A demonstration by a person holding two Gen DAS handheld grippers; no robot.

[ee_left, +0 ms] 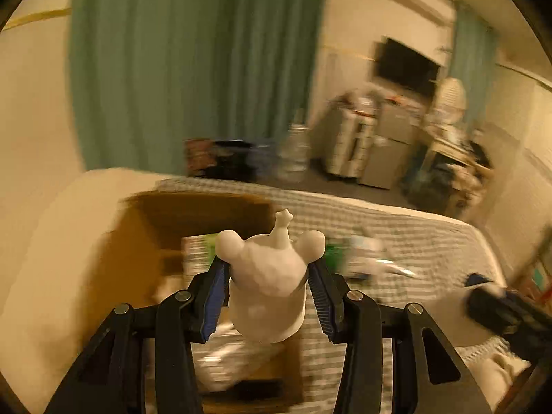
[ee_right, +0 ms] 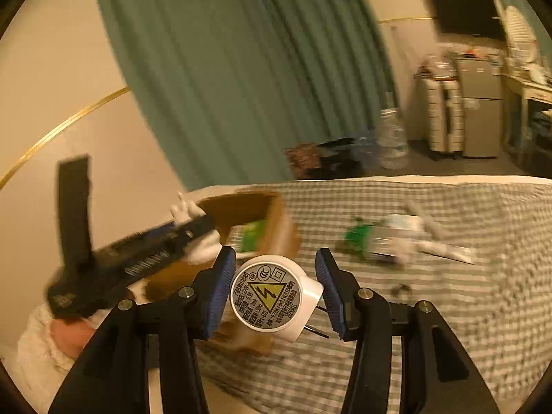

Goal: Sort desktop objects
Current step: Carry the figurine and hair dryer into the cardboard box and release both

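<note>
Figurine, white, matte and round-eared, sits clamped between the left gripper pads above a brown cardboard box. Right gripper clenches a glossy white plug; its round label carries a yellow warning triangle, and two metal pins project sideways. Both are held above a bed under grey-checked cloth. Blurred green and white items lie on the cloth, well apart from the box. Teal curtain hangs behind; open floor lies past the far bed edge.
</note>
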